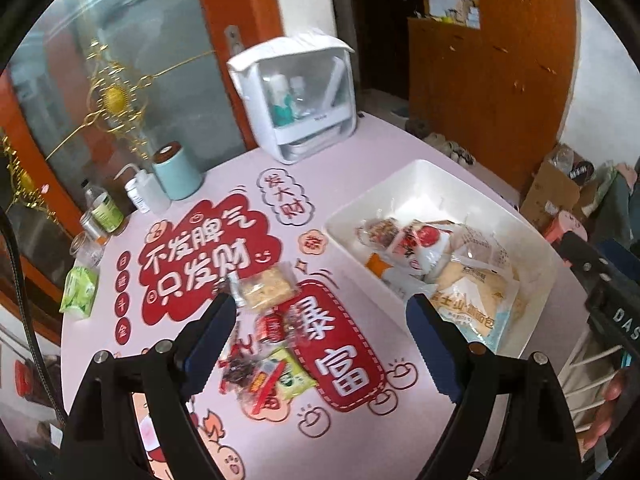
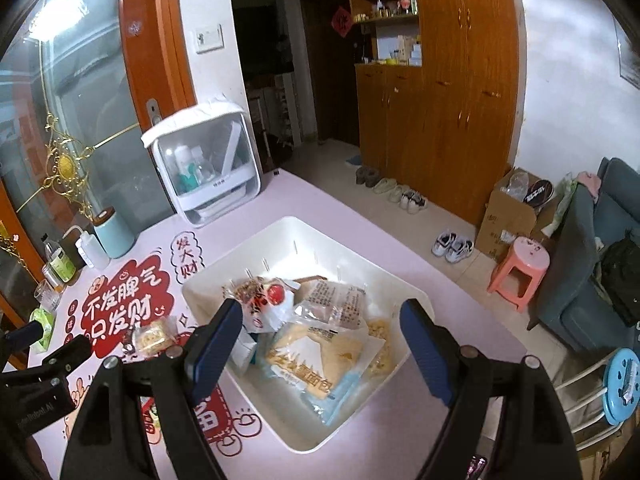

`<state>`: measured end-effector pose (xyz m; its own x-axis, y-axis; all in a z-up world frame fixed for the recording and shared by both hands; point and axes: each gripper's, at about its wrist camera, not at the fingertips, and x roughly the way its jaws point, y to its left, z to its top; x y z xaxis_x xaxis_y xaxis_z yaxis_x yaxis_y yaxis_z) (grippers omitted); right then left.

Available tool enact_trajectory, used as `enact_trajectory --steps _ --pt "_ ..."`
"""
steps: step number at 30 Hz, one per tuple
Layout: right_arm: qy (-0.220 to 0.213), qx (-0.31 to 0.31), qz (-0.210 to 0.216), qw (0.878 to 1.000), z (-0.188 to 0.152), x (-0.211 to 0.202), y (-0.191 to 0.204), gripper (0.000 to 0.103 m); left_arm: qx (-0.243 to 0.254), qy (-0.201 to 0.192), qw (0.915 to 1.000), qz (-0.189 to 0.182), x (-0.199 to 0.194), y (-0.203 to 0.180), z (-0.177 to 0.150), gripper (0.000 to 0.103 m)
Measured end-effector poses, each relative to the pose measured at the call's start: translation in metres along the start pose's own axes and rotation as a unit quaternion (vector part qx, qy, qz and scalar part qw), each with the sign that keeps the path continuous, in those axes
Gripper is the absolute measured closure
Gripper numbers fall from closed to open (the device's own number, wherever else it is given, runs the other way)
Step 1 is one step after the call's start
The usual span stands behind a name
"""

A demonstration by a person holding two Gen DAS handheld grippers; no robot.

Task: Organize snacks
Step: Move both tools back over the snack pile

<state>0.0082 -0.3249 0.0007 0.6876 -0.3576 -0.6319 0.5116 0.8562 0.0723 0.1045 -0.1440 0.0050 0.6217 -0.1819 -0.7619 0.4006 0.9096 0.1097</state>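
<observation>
A white bin [image 1: 420, 172] on the pink printed table holds several wrapped snacks, with a large bread packet [image 1: 476, 296] at its near end. Left of the bin lie loose snacks: a pale cracker packet [image 1: 266, 288], a red packet [image 1: 272, 328] and a green-yellow packet [image 1: 288, 372]. My left gripper [image 1: 320, 304] hangs open above these loose snacks with nothing between its fingers. In the right wrist view, my right gripper [image 2: 322, 308] is open and empty over the bin [image 2: 296, 224], above the bread packet [image 2: 316, 356]. The cracker packet [image 2: 154, 338] shows at its left.
At the table's back stand a white lidded box with bottles [image 1: 304, 100], a teal canister [image 1: 176, 172], small jars and a green tissue pack [image 1: 80, 292]. Beyond the table's right edge are a pink stool [image 2: 520, 268], shoes, a cardboard box [image 2: 512, 212] and a sofa.
</observation>
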Motion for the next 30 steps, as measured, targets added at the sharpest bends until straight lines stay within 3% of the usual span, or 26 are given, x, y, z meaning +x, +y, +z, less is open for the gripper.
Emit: enact_trajectory --steps 10,17,23,30 --pt "-0.03 -0.03 -0.013 0.999 0.001 -0.032 0.04 0.021 -0.062 -0.023 0.9976 0.019 -0.03 0.09 -0.025 0.017" --pt "-0.016 -0.055 0.037 0.998 -0.009 -0.033 0.079 0.021 -0.095 -0.028 0.9937 0.052 -0.032 0.151 -0.046 0.016" --pt "0.005 -0.137 0.077 0.988 -0.037 -0.019 0.133 0.021 -0.116 0.004 0.9914 0.061 -0.01 0.188 -0.069 0.016" --pt "0.075 -0.196 0.148 0.966 -0.079 0.027 0.174 0.021 -0.117 0.067 0.9899 0.043 0.035 0.2 -0.103 0.016"
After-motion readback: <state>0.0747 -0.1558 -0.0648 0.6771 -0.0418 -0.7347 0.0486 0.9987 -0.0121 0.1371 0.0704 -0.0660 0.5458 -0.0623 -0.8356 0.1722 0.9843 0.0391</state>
